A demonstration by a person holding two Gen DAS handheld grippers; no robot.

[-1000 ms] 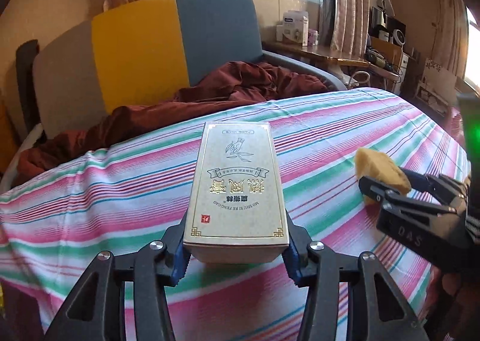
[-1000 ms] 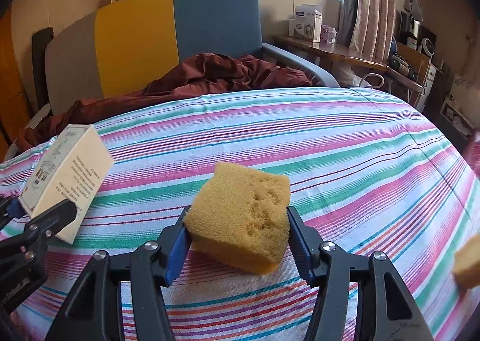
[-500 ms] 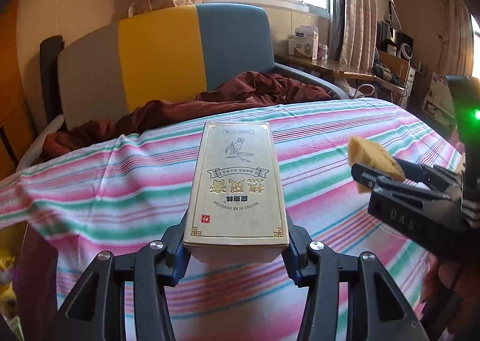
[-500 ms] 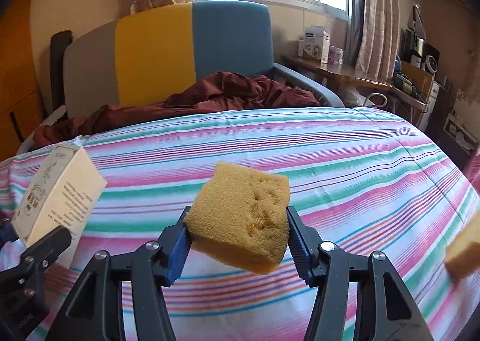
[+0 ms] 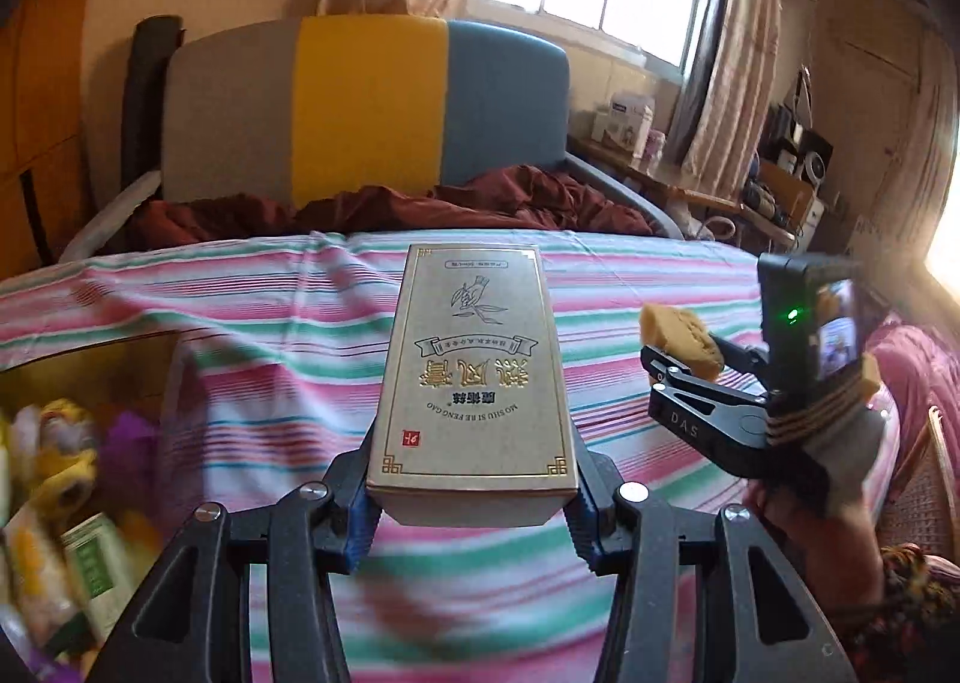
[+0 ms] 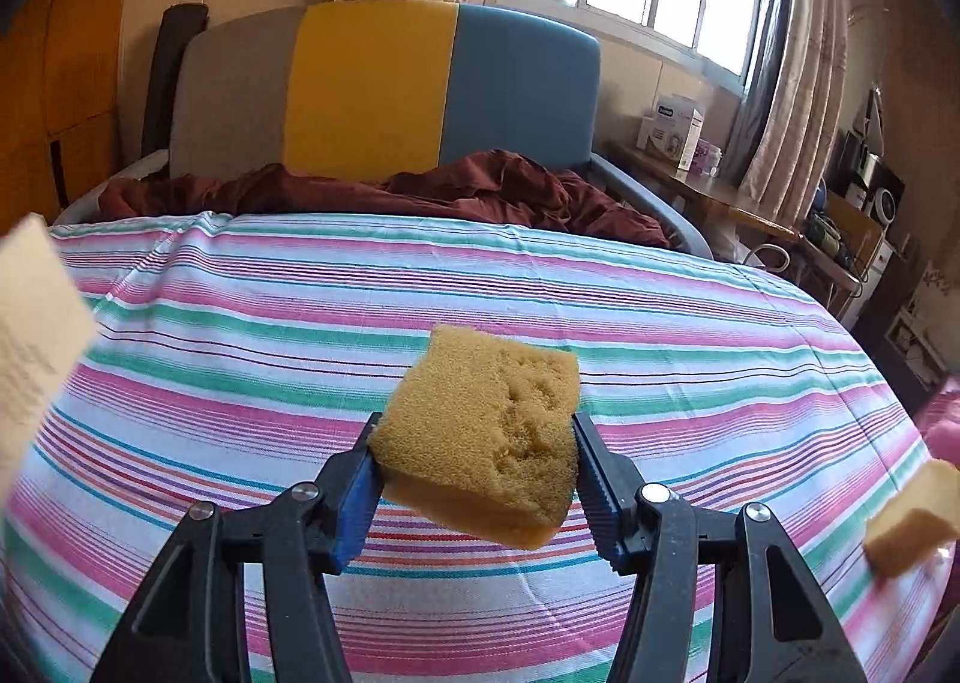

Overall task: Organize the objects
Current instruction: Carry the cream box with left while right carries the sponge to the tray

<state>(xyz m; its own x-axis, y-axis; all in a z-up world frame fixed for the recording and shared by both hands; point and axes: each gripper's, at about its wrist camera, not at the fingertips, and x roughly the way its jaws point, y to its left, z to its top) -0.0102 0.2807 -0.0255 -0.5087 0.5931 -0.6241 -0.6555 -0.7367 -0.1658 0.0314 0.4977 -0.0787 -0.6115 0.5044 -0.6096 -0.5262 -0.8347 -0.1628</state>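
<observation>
A tall gold carton [image 5: 474, 383] with printed characters is clamped in my left gripper [image 5: 474, 509], held in the air above the left part of the striped table [image 5: 630, 275]. My right gripper [image 6: 480, 497] is shut on a yellow sponge [image 6: 486, 437], also lifted off the cloth. In the left wrist view the right gripper [image 5: 678, 365] shows at the right with the sponge [image 5: 681, 335] in its jaws. At the left edge of the right wrist view a blurred side of the carton [image 6: 30, 335] shows. A second sponge piece [image 6: 912, 521] lies at the table's right edge.
Below the table's left edge sits an open box [image 5: 66, 503] of mixed small packages and toys. Behind the table stands a grey, yellow and blue sofa [image 6: 384, 89] with a maroon blanket [image 6: 420, 191]. A cluttered wooden side table [image 6: 720, 191] stands under the window.
Both grippers have swung left with their loads and rolled a little. The left one moved farther and rose, bringing the table's left edge and the box of items below it into view.
</observation>
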